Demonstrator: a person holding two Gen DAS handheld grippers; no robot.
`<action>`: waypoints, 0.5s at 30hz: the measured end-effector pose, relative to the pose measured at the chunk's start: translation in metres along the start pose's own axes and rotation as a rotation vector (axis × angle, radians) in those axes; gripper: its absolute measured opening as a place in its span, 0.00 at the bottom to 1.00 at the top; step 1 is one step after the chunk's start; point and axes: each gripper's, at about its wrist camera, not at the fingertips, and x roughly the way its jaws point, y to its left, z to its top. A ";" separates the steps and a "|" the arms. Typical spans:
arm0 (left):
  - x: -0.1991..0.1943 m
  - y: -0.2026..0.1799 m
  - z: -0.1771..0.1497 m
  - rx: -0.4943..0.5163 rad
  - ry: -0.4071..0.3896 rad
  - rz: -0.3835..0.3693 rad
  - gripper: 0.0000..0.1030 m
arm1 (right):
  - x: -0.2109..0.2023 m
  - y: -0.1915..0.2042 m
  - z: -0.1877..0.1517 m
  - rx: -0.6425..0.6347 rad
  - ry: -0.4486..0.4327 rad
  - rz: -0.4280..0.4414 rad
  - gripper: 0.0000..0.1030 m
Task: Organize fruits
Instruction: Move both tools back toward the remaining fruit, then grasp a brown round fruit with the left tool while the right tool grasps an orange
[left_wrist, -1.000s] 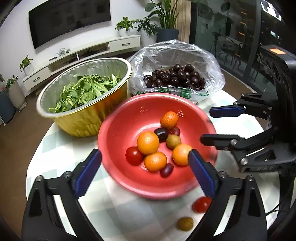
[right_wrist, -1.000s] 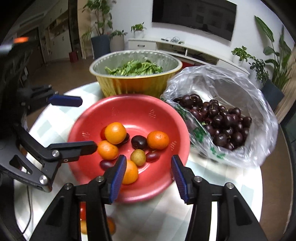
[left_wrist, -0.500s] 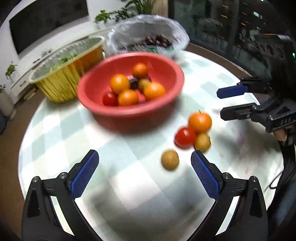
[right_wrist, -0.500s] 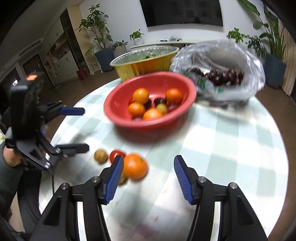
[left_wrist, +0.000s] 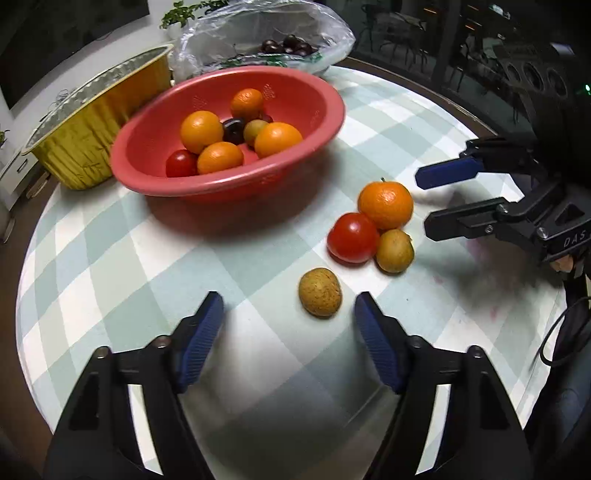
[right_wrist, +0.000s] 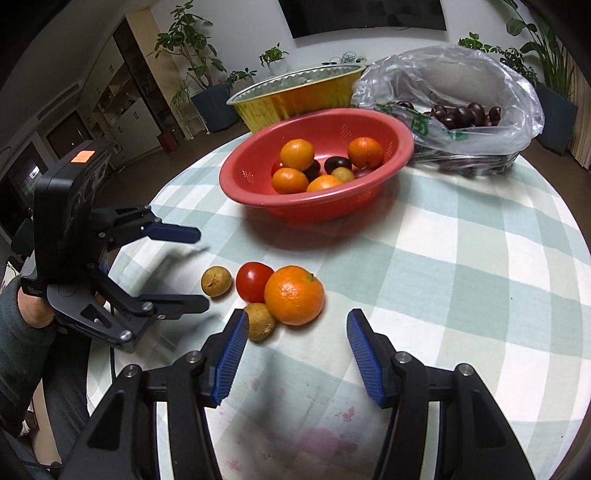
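Note:
A red bowl (left_wrist: 317, 122) (right_wrist: 391, 162) holds several oranges, a tomato, dark plums and a brown fruit. On the checked tablecloth lie a loose orange (left_wrist: 385, 205) (right_wrist: 294, 295), a red tomato (left_wrist: 352, 238) (right_wrist: 254, 281) and two brown fruits (left_wrist: 320, 291) (left_wrist: 394, 250) (right_wrist: 216, 281) (right_wrist: 260, 321). My left gripper (left_wrist: 289, 325) (right_wrist: 201, 267) is open and empty, just short of the nearer brown fruit. My right gripper (right_wrist: 293, 343) (left_wrist: 424, 199) is open and empty, close in front of the orange.
A gold foil pan (left_wrist: 92, 110) (right_wrist: 295, 92) stands behind the bowl. A clear plastic bag of dark cherries (left_wrist: 284, 44) (right_wrist: 461, 110) lies beside it. The round table's edge (left_wrist: 424, 88) curves close on the right.
Both grippers have pulled back from over the bowl and dropped low toward the loose fruits near the table's front. Both stay open.

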 end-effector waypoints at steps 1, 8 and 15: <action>0.001 -0.002 0.001 0.008 0.003 -0.003 0.59 | 0.001 0.000 0.000 0.001 0.002 0.002 0.57; 0.008 -0.007 0.007 0.031 0.016 -0.031 0.39 | 0.007 0.002 0.004 -0.008 0.011 0.003 0.57; 0.009 -0.009 0.006 0.035 0.015 -0.036 0.33 | 0.013 0.001 0.008 -0.008 0.026 0.007 0.57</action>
